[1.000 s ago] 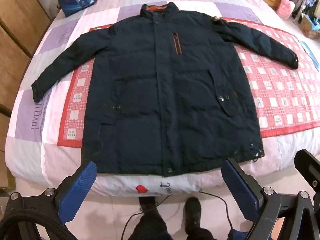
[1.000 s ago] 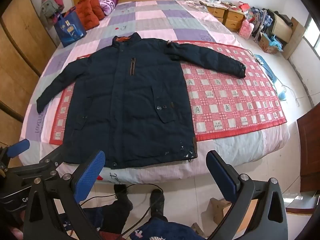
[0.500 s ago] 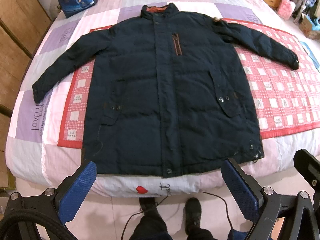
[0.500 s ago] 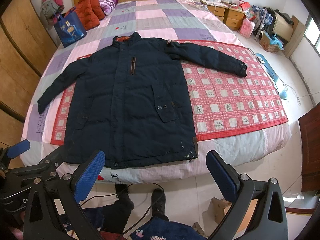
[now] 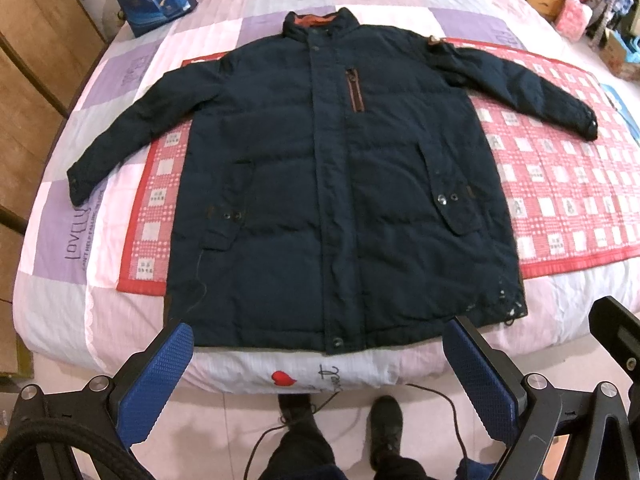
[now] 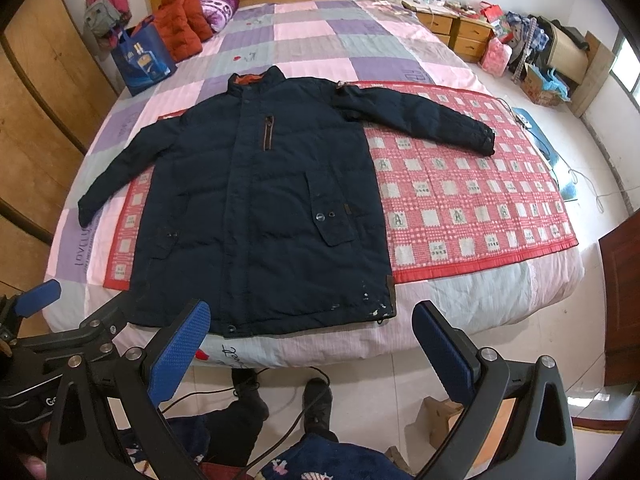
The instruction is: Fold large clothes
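A large dark navy padded jacket [image 5: 320,184] lies flat and front-up on the bed, collar at the far end, both sleeves spread outward; it also shows in the right wrist view [image 6: 260,208]. Its hem reaches the bed's near edge. My left gripper [image 5: 320,364] is open and empty, held above the floor just short of the hem. My right gripper [image 6: 310,344] is open and empty, also short of the hem, towards the jacket's right corner. The left gripper's body [image 6: 60,344] shows at the left of the right wrist view.
The jacket rests on a red checked mat [image 6: 472,200] over a pink and purple quilt [image 6: 320,40]. A blue bag [image 6: 140,60] and red clothes [image 6: 182,20] sit at the far left. Wooden wardrobes [image 6: 32,120] line the left. My feet [image 5: 384,420] and a cable are below.
Both views have shifted very slightly; the jacket sits a touch lower and nearer in them. The jacket itself has not moved and both grippers stay open.
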A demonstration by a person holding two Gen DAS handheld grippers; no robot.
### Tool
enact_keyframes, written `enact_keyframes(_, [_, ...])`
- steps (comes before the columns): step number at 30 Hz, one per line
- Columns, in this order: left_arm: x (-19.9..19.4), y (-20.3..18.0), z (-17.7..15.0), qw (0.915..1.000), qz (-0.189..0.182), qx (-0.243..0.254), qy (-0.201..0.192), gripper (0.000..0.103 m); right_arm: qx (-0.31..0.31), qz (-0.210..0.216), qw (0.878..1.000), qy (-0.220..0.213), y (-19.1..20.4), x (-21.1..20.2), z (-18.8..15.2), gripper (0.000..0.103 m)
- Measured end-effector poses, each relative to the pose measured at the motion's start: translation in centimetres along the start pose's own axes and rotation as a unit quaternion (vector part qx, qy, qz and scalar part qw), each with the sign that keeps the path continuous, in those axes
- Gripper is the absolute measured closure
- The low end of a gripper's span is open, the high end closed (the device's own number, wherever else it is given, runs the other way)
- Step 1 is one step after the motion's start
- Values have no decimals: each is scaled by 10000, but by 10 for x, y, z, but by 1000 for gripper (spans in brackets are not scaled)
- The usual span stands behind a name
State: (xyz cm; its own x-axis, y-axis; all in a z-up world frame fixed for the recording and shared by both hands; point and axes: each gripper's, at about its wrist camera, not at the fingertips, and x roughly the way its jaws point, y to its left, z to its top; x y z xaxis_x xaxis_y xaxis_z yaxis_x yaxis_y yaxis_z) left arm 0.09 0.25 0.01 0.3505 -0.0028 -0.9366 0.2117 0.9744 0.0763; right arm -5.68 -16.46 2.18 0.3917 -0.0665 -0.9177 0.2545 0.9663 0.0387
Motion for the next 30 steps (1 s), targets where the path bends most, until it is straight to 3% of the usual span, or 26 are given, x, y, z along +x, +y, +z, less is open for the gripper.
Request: enact_keyframes(30, [-22, -18, 2, 9993, 171, -191, -282, 1, 18, 229, 9995, -207, -20, -18, 8, 0])
